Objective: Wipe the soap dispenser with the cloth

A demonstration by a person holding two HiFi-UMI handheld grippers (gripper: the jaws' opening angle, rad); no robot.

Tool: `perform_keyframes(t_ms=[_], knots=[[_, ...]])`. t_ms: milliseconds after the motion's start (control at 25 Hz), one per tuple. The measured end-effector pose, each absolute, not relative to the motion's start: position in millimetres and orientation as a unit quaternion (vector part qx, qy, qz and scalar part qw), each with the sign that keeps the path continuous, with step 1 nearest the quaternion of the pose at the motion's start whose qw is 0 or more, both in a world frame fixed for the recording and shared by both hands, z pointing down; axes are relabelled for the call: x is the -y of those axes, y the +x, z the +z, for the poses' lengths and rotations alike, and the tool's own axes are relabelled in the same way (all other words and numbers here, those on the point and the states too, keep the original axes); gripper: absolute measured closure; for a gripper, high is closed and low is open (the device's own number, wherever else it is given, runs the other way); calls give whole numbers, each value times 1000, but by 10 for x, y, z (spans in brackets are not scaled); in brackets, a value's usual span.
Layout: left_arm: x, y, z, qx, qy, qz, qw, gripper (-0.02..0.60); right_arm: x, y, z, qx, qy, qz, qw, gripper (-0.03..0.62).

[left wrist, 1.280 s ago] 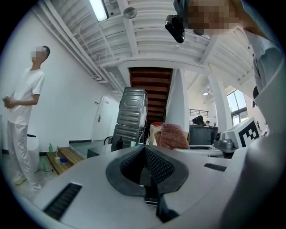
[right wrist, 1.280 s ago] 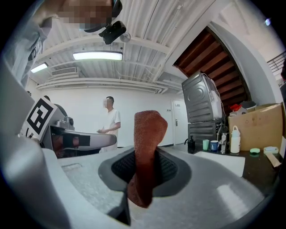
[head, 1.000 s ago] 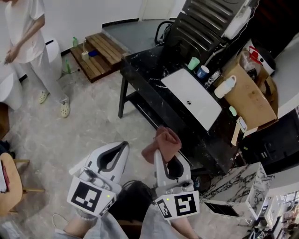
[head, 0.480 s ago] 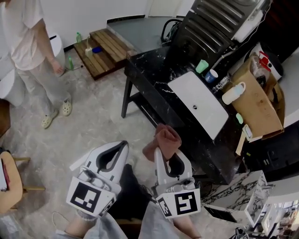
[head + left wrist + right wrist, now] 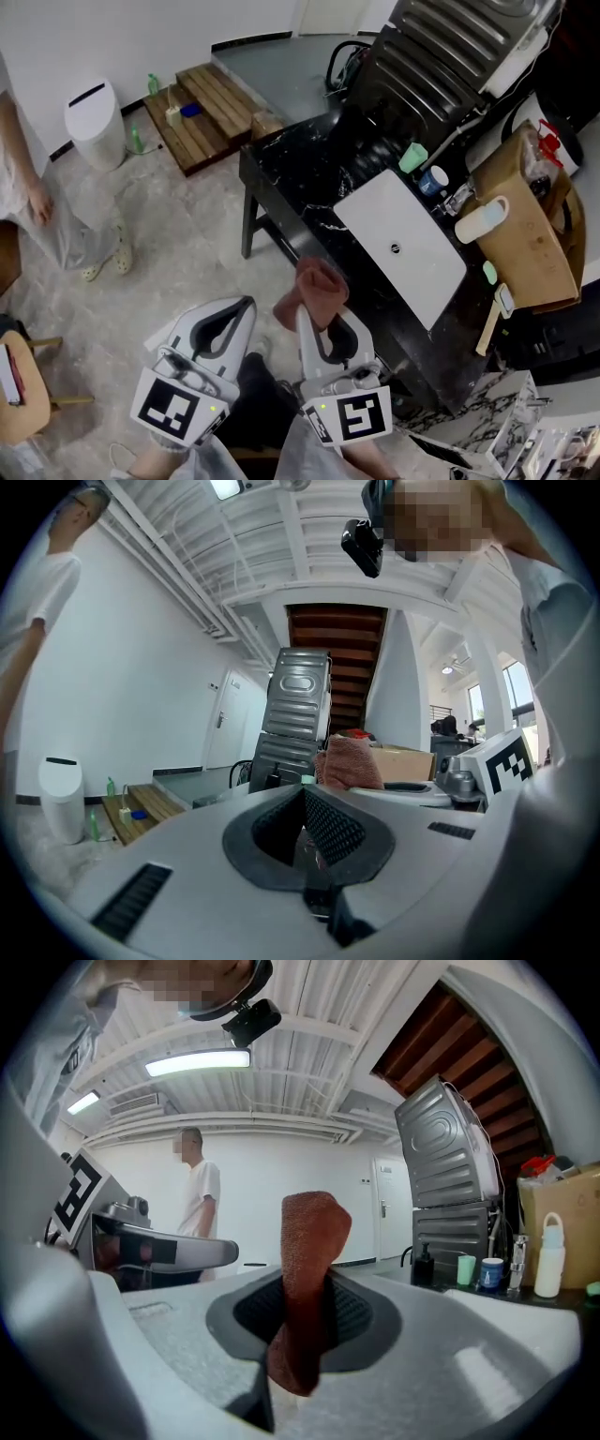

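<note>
Cloth (image 5: 317, 286) sits pinched in your right gripper (image 5: 321, 317): its fingers are closed on the lower folds, and the reddish-brown bundle stands up above them. Your left gripper (image 5: 242, 309) carries nothing, its fingers drawn together on air.

By my reading, the soap dispenser is the dark pump bottle (image 5: 423, 1265) standing upright at the back of the black desk (image 5: 291, 173). In the right gripper view it lies ahead and to the right of your fingers, well apart from them. From the head view I cannot pick it out against the dark top.

Your right hand is the nearer 1 and already has the cloth, so the reach looks like its job, forward and rightward. The bottle's long axis runs vertical, so a wipe would likely travel up and down its side.

Mind the neighbours: 2 cups, a green cup (image 5: 467, 1269) and a blue cup (image 5: 490, 1274), stand just beside it on the right, with a white bottle (image 5: 548, 1255) further along. A ribbed metal unit (image 5: 441, 56) rises behind the desk. Open room lies over the flat white sink (image 5: 412, 253) and on the bottle's left side.
</note>
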State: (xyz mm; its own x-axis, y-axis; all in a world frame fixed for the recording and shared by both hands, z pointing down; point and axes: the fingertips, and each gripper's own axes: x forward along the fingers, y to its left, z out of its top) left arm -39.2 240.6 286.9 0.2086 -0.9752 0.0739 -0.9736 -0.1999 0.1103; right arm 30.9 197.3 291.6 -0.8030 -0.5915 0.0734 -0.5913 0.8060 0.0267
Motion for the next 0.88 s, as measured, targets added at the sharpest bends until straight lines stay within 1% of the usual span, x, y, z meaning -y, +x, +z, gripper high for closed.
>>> perform_keyframes(t_ms=[200,360,560,880], knots=[[-1761,-499,2834,623,777,-20,86,578,-1349,250,2865,947,318,-1,35,514],[-1294,-519,2866,616,782,-23,94,578,-883,327,2850,941,337,2,30,514],[-861,-393,2859,598,796,-19,89,578,-487,522,2875,930,367,8,28,514],[-454,-124,2724,570,818,-14,74,578,-203,831,2783,914,405,6,23,514]])
